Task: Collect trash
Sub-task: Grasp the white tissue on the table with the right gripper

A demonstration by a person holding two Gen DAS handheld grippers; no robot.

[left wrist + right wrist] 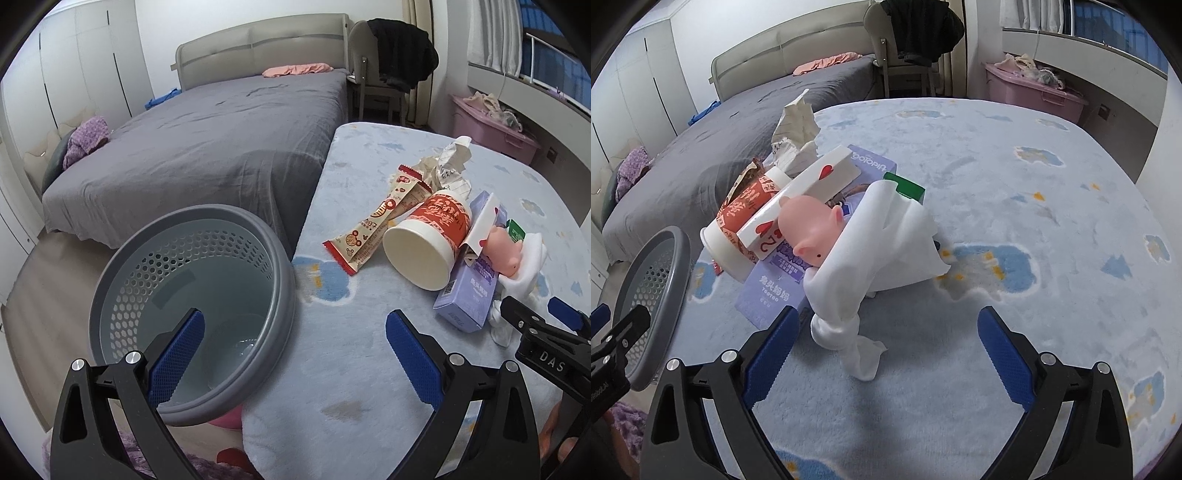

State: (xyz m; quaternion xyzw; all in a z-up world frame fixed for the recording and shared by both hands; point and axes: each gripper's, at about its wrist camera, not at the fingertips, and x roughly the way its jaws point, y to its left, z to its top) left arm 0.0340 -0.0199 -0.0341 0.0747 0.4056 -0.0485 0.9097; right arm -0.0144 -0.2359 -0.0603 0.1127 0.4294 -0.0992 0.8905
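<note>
A trash pile lies on the blue fleece-covered table [351, 350]: snack wrappers [373, 229], a red-and-white paper cup [428, 243] on its side, crumpled paper [447, 166], a purple box [469, 291], a white card box [820, 177], a green box [908, 188], a pink toy pig [809, 225] and a white cloth [886, 240]. My left gripper [295, 321] hangs open over the table edge and the rim of the grey perforated bin [192, 295], holding nothing. My right gripper [888, 319] is open just short of the cloth's twisted end, pads apart from it.
The bin stands left of the table, beside a grey bed [207, 147]. A chair with a dark garment [399, 51] and a pink storage tub [491, 129] stand beyond the table. The right half of the table [1052, 221] holds only the blanket.
</note>
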